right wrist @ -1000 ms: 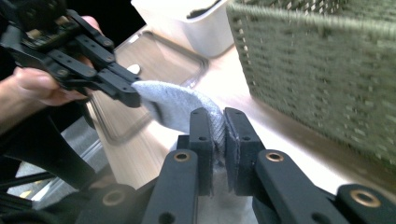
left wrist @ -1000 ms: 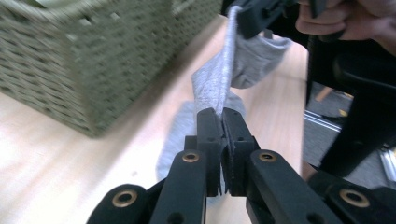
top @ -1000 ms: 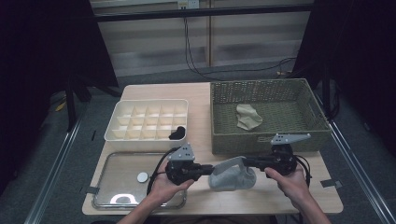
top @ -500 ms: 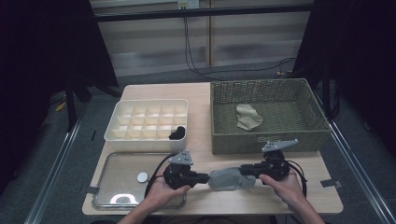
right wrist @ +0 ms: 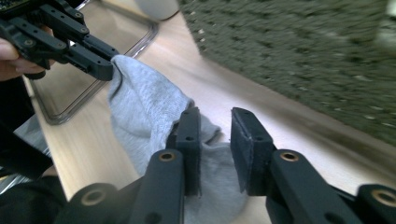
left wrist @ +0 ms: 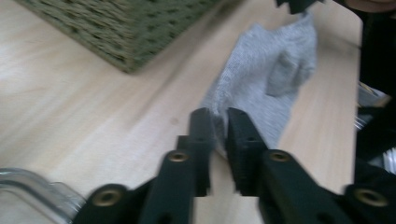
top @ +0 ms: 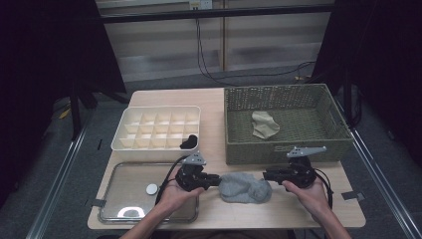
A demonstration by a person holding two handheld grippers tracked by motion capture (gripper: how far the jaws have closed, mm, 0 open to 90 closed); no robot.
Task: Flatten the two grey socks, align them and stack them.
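High view, cloth: I see the grey cloth bunched on the table just in front of the wicker basket, between my two grippers.
High view, left gripper: its tips meet the cloth's left edge; the metal tray lies beside my hand.
High view, right gripper: its tips sit at the cloth's right edge.
High view, rest: a beige cloth lies in the basket; a dark item sits in the white divided box.
Left gripper view: my left gripper has its jaws nearly together, pinching the near edge of the cloth.
Right gripper view: my right gripper has its jaws spread apart above the cloth, with a gap between them and no fabric nipped; the other gripper clamps the far end.
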